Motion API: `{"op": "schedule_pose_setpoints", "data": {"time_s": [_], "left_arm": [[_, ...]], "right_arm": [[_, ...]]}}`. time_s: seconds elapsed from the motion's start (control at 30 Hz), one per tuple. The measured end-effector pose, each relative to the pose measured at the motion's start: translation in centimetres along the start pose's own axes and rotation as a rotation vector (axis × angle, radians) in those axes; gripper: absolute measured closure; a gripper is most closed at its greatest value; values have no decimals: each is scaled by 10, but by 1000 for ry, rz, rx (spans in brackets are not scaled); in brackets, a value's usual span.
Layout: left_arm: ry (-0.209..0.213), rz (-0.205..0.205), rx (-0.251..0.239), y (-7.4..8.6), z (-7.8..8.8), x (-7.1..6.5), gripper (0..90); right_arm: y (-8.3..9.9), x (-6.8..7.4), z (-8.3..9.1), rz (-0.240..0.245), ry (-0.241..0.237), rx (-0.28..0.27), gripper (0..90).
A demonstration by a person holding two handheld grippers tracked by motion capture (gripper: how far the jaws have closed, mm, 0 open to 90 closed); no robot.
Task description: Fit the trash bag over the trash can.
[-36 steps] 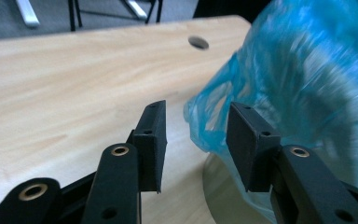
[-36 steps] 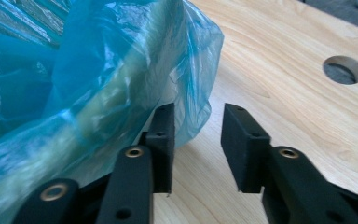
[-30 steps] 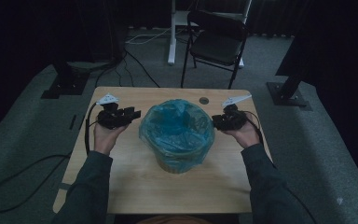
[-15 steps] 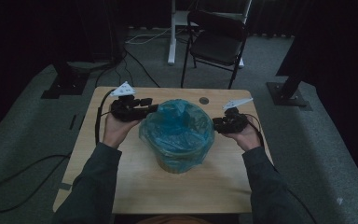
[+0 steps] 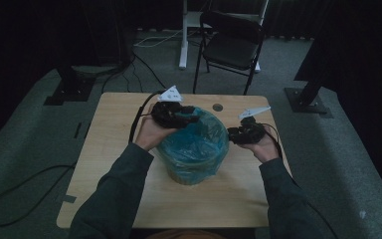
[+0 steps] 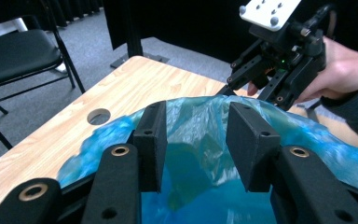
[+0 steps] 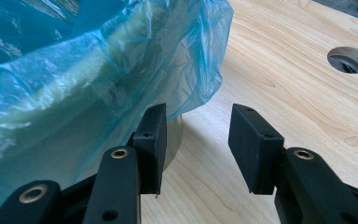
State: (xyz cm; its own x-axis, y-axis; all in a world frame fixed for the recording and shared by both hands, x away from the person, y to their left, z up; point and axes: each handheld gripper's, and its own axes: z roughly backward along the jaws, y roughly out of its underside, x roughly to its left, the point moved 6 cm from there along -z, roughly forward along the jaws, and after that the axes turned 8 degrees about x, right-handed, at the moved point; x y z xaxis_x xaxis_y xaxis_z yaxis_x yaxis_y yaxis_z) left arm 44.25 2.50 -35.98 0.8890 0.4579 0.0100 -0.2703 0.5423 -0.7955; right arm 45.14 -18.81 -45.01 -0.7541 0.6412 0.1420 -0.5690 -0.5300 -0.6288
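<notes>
bag (image 5: 194, 144): translucent blue | table (image 5: 109, 149): light woodgrain (pale) | chair (image 5: 231, 42): black

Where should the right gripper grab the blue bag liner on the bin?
Probably the loose overhanging skirt of the blue bag liner, folded outside the bin. Come in level from the bin's outer right side: the film hangs free there, thin enough to pinch, right beside the open right gripper.

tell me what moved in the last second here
The left gripper moved from the left of the bin to above its far rim, jaws open over the blue bag, gripping nothing. The right gripper stayed beside the bin, open. Bin and table unchanged.
</notes>
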Motion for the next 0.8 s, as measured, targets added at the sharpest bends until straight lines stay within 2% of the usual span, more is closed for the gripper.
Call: {"op": "schedule_pose_setpoints", "data": {"time_s": [0.13, 0.17, 0.2, 0.27, 0.33, 0.37, 0.4, 0.53, 0.8], "left_arm": [[17, -3, 3, -5, -12, -4, 578], [15, -17, 27, -5, -17, -6, 578], [15, -17, 27, -5, -17, -6, 578], [12, -47, 81, -1, -24, -10, 579], [10, -53, 94, 0, -26, -12, 579], [3, -72, 134, 3, -31, -14, 582], [3, -72, 134, 3, -31, -14, 584], [-5, -107, 183, 6, -37, -18, 595], [-1, -132, 241, 11, -42, -23, 609]], "right_arm": [[2, 0, -1, -3, -2, -1, 563], [3, 0, -1, -3, -2, 0, 563], [3, 0, -1, -3, -2, 0, 563], [4, 0, -1, -5, -2, -1, 563], [5, -1, -1, -6, -2, -3, 564], [5, -1, -1, -6, -3, -4, 563], [5, -1, -1, -6, -3, -4, 563], [6, 0, -3, -7, -4, -2, 562], [6, 1, -4, -6, -6, -2, 560]]}}
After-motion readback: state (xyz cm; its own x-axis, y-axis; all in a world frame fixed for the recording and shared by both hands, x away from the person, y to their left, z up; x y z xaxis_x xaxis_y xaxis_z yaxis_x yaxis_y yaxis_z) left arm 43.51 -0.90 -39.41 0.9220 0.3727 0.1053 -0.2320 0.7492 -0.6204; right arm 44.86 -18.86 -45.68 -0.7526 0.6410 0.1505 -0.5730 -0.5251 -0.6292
